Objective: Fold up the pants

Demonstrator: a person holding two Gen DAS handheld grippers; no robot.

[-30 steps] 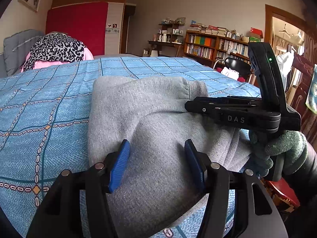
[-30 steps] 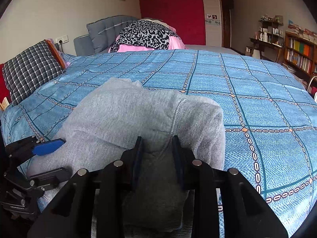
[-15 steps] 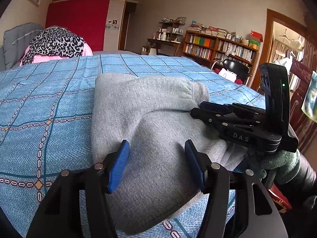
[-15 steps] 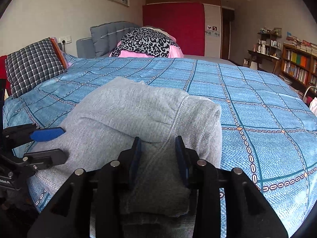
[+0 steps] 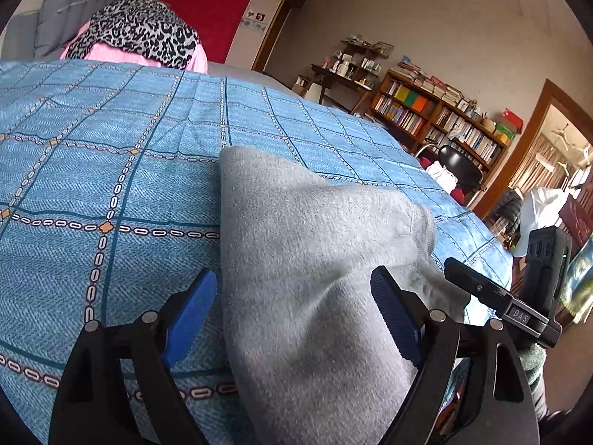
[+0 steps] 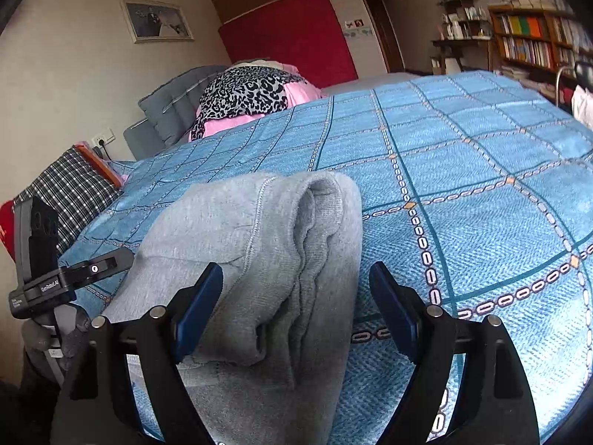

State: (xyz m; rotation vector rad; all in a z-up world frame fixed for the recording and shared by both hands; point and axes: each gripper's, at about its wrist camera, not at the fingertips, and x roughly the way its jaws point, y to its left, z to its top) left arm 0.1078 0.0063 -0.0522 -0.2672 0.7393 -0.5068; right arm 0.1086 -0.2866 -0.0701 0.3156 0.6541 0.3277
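Grey pants bunched on a blue bed, two grippers spread wide

Grey fleece nearest of all: one pair of pants (image 5: 315, 296) heaped in soft folds at the near edge of the bed, on the blue checked bedspread (image 5: 111, 185). Two grippers, both released. Left gripper (image 5: 292, 315) spread wide, blue pads either side of the cloth, clamping nothing. Right gripper (image 6: 296, 304) likewise wide apart, one pad touching the grey fabric, the other over bare bedspread. Seen from the right, folded layers of the pants (image 6: 281, 259) stacked with a stitched seam on top.

Further back, one plaid pillow (image 6: 70, 185) at the left edge. Beyond, one leopard-print blanket (image 6: 244, 91) over pink bedding against a grey headboard (image 6: 174, 100). Farthest: one red wall panel (image 6: 289, 37), one framed picture (image 6: 157, 20), one bookshelf (image 5: 437, 118) and one black chair (image 5: 463, 167).
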